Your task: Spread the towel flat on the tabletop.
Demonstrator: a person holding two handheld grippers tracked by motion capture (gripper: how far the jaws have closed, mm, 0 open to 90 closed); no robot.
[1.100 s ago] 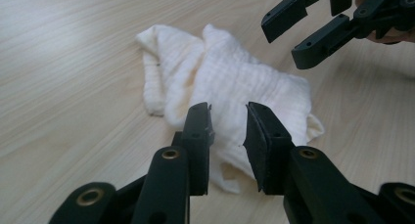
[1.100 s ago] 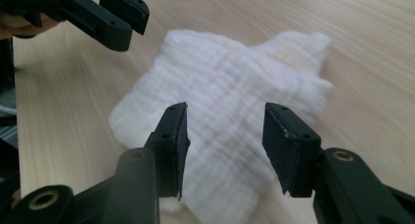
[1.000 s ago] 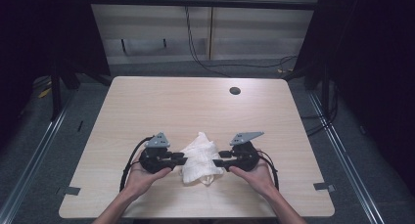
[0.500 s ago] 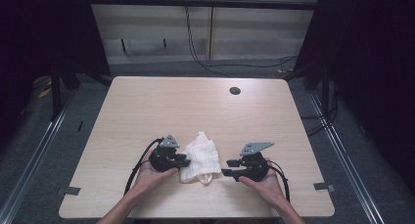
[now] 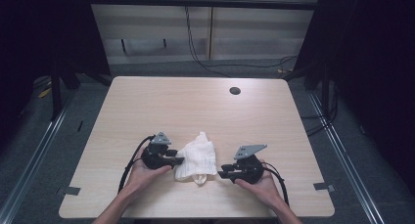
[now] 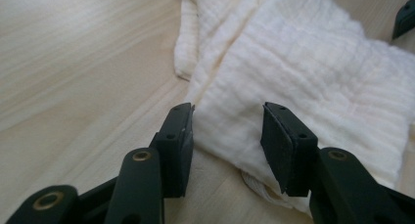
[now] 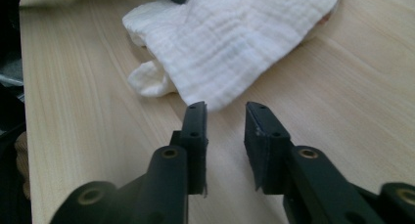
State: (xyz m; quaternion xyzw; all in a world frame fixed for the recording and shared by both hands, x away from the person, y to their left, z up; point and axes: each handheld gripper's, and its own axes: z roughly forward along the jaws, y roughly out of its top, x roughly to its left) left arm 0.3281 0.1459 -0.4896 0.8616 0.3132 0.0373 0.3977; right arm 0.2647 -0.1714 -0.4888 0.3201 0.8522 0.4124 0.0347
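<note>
High view: white cloth [image 5: 197, 157] between both hand-held grippers.

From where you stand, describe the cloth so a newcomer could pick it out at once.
Look at the pale wooden table, near its front edge. Between the left gripper and right gripper lies the cloth: white, crinkled, loosely folded, the only soft thing there.

A lab recording bay; bare wooden table [image 5: 195, 106] framed by black curtains [image 5: 381, 62]; trailing cables [image 5: 195, 48].

Wooden table [image 5: 147, 106]; white cloth [image 5: 198, 158] on it
</note>
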